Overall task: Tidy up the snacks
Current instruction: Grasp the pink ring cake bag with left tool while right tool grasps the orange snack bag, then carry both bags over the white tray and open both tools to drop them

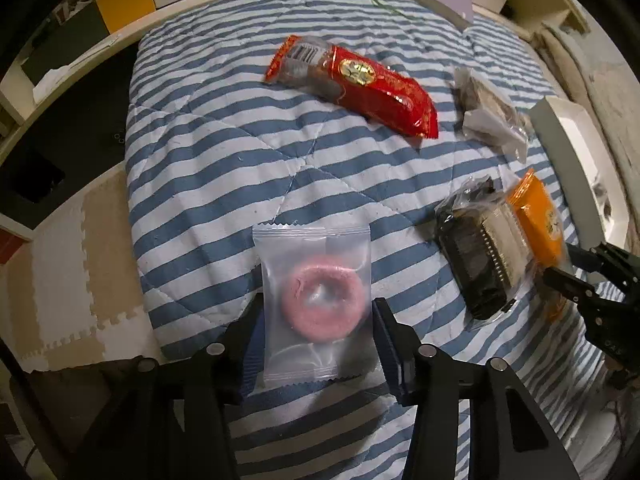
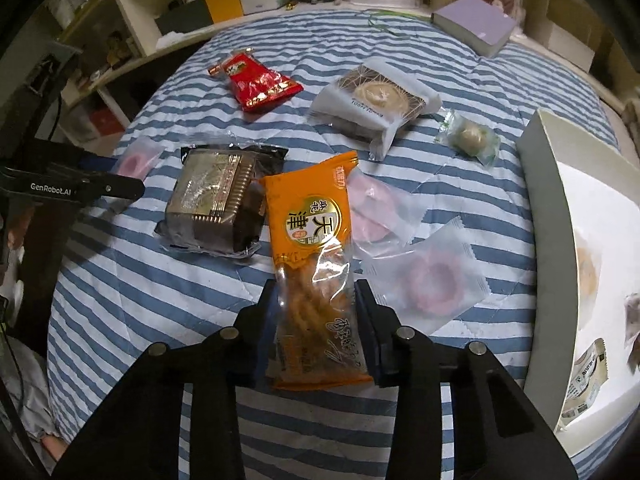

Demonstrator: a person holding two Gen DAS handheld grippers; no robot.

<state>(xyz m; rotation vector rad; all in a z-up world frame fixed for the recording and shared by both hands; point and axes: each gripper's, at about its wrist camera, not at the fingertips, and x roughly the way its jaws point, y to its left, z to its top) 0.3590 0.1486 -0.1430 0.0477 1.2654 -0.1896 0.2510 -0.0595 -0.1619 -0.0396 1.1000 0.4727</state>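
Both tongs are set down over snacks on the striped quilt [image 1: 208, 152], near its front edge. The left gripper [image 1: 318, 320] has its jaws against the two sides of the clear doughnut packet [image 1: 316, 300]; the right gripper [image 2: 316, 312] is clamped on the lower end of the orange snack bag [image 2: 312, 264].

Procedure for the lift:
1. Confirm both pads bear on the wrapper sides, not only on the loose film.
2. Raise each packet straight up. The orange bag lies against the dark cake tray [image 2: 216, 204] and over a pink packet [image 2: 372, 208], so a sideways drag would disturb them.
3. Carry toward the white box [image 2: 580, 220] at the quilt's right edge (judged the likely destination).

Not readable: how firmly the left pads press, since the film hides the contact; the box contents, cut off at the frame edge.
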